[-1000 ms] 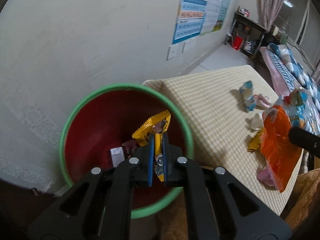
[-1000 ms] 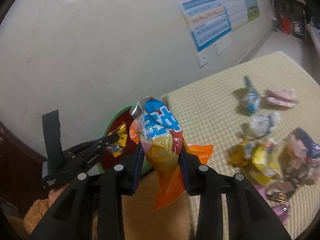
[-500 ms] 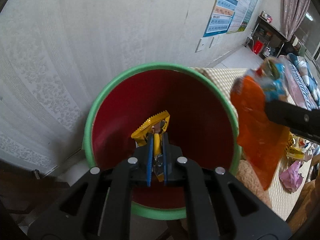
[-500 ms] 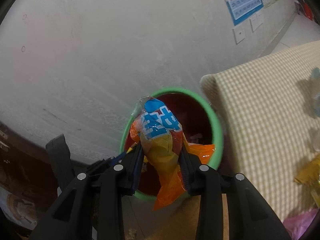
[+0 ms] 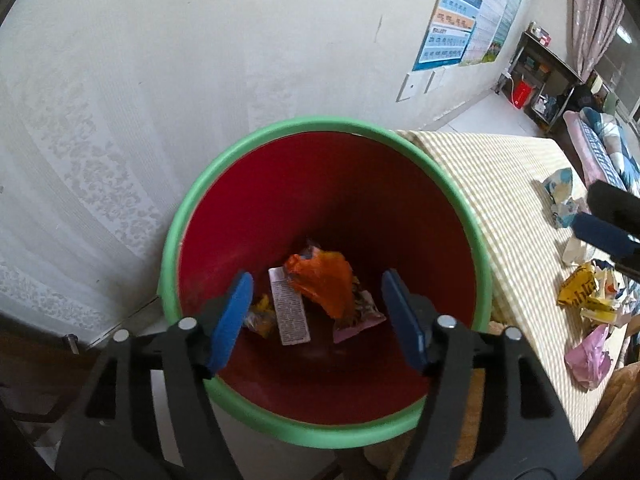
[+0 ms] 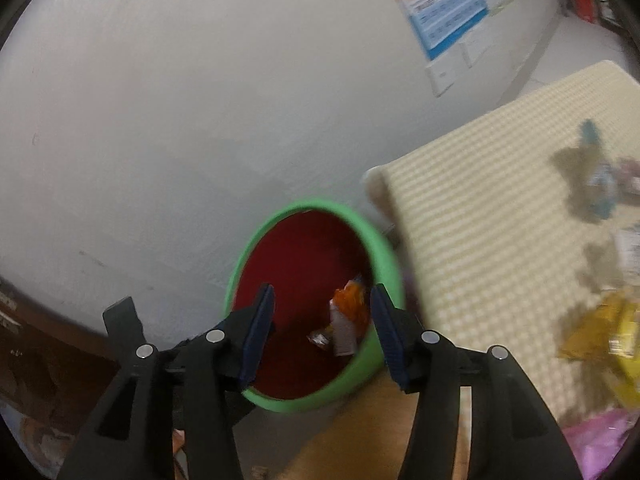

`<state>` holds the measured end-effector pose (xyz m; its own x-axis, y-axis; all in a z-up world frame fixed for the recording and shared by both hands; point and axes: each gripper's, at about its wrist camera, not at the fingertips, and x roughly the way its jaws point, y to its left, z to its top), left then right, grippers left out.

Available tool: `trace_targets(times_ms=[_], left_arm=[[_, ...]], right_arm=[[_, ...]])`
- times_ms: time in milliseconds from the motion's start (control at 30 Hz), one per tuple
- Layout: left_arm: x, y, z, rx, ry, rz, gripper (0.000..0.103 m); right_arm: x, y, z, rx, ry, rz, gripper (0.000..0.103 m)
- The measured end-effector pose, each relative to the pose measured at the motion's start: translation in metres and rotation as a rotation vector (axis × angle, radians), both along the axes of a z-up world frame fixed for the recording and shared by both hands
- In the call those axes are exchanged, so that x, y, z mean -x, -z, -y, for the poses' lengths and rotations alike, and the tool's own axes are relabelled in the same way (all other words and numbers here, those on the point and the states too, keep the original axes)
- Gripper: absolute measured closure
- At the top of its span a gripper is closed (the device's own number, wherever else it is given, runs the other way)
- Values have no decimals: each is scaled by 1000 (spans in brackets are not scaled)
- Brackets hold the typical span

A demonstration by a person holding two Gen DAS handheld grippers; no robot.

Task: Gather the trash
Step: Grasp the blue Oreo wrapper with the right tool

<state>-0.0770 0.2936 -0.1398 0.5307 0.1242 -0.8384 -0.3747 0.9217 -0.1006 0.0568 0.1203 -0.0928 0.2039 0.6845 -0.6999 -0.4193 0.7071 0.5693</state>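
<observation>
Left wrist: left gripper (image 5: 320, 316) over the red bin (image 5: 476, 240), jaws opening wide, nothing between; orange wrapper (image 5: 320, 280) on the bin floor at twelve o'clock (more wrappers (image 5: 588, 296) on the checked table (image 5: 500, 184) at three). Right wrist: right gripper (image 6: 320, 328) also opening, empty, bin (image 6: 384, 252) beyond.

Smooth plastic bin (image 5: 476, 236), woven checked tablecloth (image 5: 508, 184)

White wall (image 5: 200, 60) (poster (image 5: 452, 20) pinned)

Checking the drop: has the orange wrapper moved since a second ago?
Yes. The orange wrapper left the right tongs, now opening, and lies down inside the bin.
</observation>
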Motion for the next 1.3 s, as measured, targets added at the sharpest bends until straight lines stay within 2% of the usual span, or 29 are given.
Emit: trace_targets(times_ms=[100, 233, 300, 367, 400, 500, 567, 600, 733, 867, 967, 1033, 1067, 1133, 1167, 1200, 1300], left_arm=[[-4, -3, 8, -8, 16, 13, 24], [-11, -11, 27, -38, 49, 23, 15], [-17, -15, 39, -60, 70, 27, 8], [-23, -19, 55, -91, 91, 34, 6], [-25, -21, 61, -107, 100, 40, 6], [-33, -30, 95, -189, 154, 75, 6], [-38, -34, 114, -208, 209, 88, 6], [-43, -35, 129, -216, 261, 86, 6], [-57, -38, 168, -269, 344, 91, 6], [-76, -45, 201, -312, 390, 123, 6], [-97, -52, 229, -301, 468, 141, 6], [-117, -57, 255, -318, 557, 152, 6], [-123, -58, 265, -332, 590, 155, 6], [-146, -57, 293, -363, 687, 140, 6], [-154, -56, 304, -371, 722, 126, 6], [-168, -52, 320, -382, 779, 98, 6], [-193, -44, 350, -404, 883, 56, 6]], right_arm=[[-3, -10, 37, 27, 52, 39, 51], [-22, -23, 106, 151, 166, 153, 46], [-35, -24, 137, 248, 207, 197, 42], [-51, -19, 173, 403, 259, 252, 42], [-57, -15, 184, 444, 267, 258, 42], [-76, 11, 233, 523, 286, 175, 42], [-84, 34, 264, 507, 311, 88, 42], [-85, 42, 272, 499, 319, 62, 42], [-84, 80, 294, 498, 321, -41, 42], [-80, 82, 300, 475, 326, -68, 43], [-73, 80, 302, 481, 310, -77, 42], [-69, 81, 301, 505, 280, -79, 42], [-66, 82, 300, 517, 270, -79, 44], [-63, 80, 301, 491, 271, -80, 63], [-61, 78, 304, 463, 277, -89, 82], [-58, 74, 309, 439, 296, -92, 96], [-53, 61, 326, 420, 340, -72, 102]])
